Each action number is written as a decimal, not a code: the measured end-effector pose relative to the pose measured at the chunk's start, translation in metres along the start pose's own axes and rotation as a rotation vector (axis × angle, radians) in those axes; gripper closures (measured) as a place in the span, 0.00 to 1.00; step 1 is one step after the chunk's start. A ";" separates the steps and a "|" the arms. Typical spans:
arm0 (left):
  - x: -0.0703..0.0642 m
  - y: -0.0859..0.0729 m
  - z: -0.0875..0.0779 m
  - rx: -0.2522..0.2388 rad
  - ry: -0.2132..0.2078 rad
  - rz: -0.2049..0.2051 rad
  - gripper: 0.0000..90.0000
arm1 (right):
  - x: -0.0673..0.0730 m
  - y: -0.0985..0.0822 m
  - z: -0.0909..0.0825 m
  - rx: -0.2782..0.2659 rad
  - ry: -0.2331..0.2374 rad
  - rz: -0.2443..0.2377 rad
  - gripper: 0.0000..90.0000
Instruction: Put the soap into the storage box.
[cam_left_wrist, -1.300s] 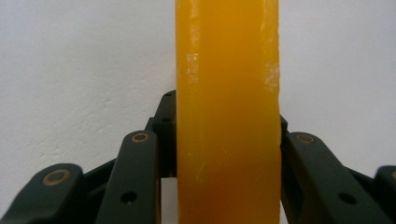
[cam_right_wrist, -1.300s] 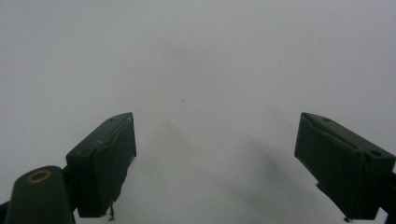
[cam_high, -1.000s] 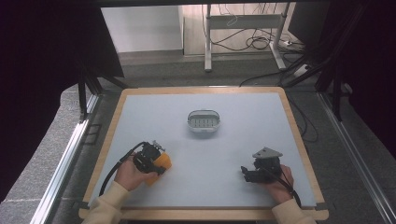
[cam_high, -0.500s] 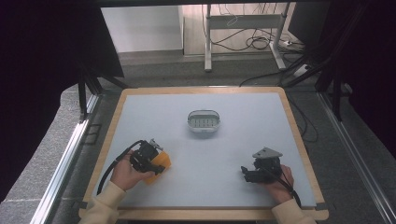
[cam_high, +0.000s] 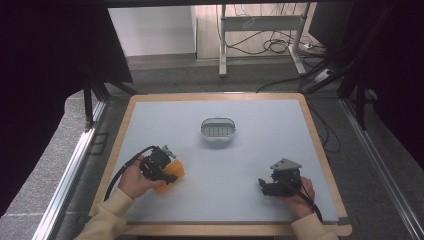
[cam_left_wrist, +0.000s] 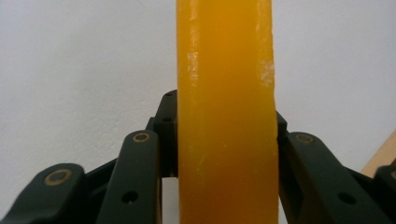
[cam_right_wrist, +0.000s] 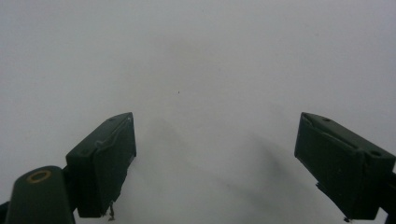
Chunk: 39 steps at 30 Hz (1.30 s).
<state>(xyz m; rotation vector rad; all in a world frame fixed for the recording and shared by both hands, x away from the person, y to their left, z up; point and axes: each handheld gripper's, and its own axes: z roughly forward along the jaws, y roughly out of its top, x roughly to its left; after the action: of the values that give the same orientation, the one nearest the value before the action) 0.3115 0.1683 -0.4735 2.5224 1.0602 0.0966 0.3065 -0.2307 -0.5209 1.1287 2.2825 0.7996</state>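
Note:
My left gripper (cam_high: 162, 172) is at the front left of the table, shut on an orange sponge-like block (cam_high: 169, 172). In the left gripper view the orange block (cam_left_wrist: 224, 112) stands edge-on between the two black jaws, which press on both its sides. My right gripper (cam_high: 265, 187) rests at the front right, a grey three-cornered plate on top. Its jaws stand wide apart over bare grey table, with nothing between the fingertips (cam_right_wrist: 105, 154). A small grey oval soap dish (cam_high: 218, 131) with a slotted bottom sits near the table's middle.
The table top (cam_high: 260, 125) is pale grey with a wooden rim (cam_high: 320, 150). Beyond the far edge are a metal desk frame (cam_high: 260, 25) and loose cables on the floor. An aluminium rail (cam_high: 70, 170) runs along the left side.
The left hand has turned slightly with the orange block in its grip and drawn a little toward the front edge. The right gripper has stayed put.

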 end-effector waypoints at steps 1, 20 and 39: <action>0.001 0.001 0.000 0.003 -0.005 0.001 0.69 | 0.000 0.000 0.000 0.002 -0.004 -0.002 0.14; 0.002 0.015 -0.011 0.001 0.005 0.053 0.69 | 0.001 0.000 -0.001 -0.006 -0.011 -0.009 0.15; 0.002 0.030 -0.019 -0.007 0.004 0.081 0.69 | 0.001 0.000 0.000 -0.004 -0.009 -0.007 0.15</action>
<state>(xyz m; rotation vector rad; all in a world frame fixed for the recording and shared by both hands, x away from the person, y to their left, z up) 0.3289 0.1572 -0.4444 2.5599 0.9578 0.1285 0.3060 -0.2304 -0.5208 1.1195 2.2753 0.7944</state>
